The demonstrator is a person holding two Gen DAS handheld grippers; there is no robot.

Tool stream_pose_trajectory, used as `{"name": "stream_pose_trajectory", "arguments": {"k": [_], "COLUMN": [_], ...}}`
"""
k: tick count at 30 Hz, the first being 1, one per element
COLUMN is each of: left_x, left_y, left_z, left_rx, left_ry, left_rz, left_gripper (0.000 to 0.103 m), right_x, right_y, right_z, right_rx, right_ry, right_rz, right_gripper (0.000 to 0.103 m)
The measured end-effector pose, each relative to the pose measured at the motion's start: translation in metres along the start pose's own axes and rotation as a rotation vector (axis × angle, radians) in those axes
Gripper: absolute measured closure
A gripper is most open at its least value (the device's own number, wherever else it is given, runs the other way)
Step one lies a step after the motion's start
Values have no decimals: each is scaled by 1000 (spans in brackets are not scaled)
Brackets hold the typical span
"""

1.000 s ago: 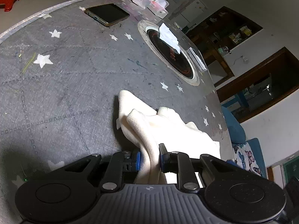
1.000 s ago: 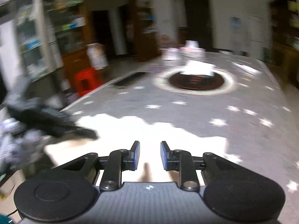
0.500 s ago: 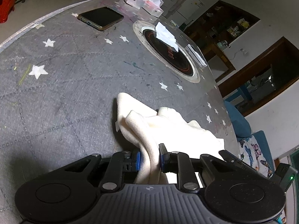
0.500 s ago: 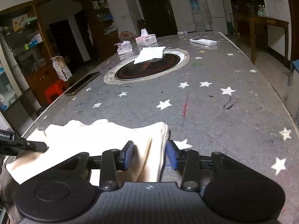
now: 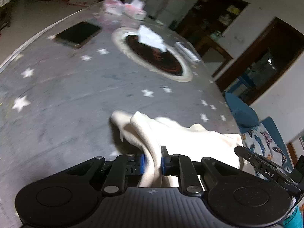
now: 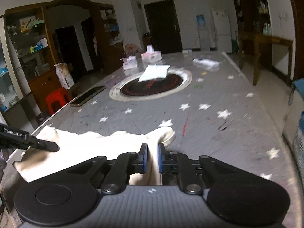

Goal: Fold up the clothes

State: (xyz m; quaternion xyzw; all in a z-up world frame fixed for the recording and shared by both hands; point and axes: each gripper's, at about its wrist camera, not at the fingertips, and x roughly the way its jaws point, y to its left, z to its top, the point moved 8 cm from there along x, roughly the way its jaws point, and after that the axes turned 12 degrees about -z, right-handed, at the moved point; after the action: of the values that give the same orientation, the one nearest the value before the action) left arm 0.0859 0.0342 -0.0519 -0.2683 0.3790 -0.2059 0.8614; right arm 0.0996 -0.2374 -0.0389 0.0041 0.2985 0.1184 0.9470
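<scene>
A cream-white garment (image 5: 182,136) lies bunched at the near edge of the grey star-patterned table (image 5: 76,95). My left gripper (image 5: 152,158) is shut on a fold of its left end. My right gripper (image 6: 151,156) is shut on a fold of its right end; the garment (image 6: 91,142) stretches left from it. The right gripper's finger shows at the right edge of the left wrist view (image 5: 252,156). The left gripper's finger shows at the left of the right wrist view (image 6: 38,144).
A round dark hotplate (image 6: 152,86) with white paper (image 6: 154,72) sits mid-table. A phone (image 5: 77,32) lies at the left edge. Tissue packs (image 6: 151,55) stand at the far end. A red stool (image 6: 57,99) and blue chair (image 5: 243,114) stand beside the table.
My right gripper has closed on the garment's right end, having been open around it. Both grippers have lifted and shifted slightly; the left still holds its fold.
</scene>
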Motion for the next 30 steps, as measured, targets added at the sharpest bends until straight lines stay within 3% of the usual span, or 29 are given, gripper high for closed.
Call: {"name": "stream_pose_trajectory", "arguments": {"k": [9, 19, 30], "left_x": [49, 118, 158], "left_y": [-66, -128, -132], "left_z": [7, 7, -8], "left_rx": [110, 199, 244], "left_ry": [43, 102, 163], "left_rz": [-86, -152, -97], "left_gripper": [87, 87, 86], "right_x": [-34, -42, -10], "right_y": [-53, -122, -155], "right_z": [18, 30, 8], "right_rx": [-11, -44, -37], "right_ry": [-74, -85, -12], "right_rz": [-145, -327, -385], "right_gripper": [94, 94, 93]}}
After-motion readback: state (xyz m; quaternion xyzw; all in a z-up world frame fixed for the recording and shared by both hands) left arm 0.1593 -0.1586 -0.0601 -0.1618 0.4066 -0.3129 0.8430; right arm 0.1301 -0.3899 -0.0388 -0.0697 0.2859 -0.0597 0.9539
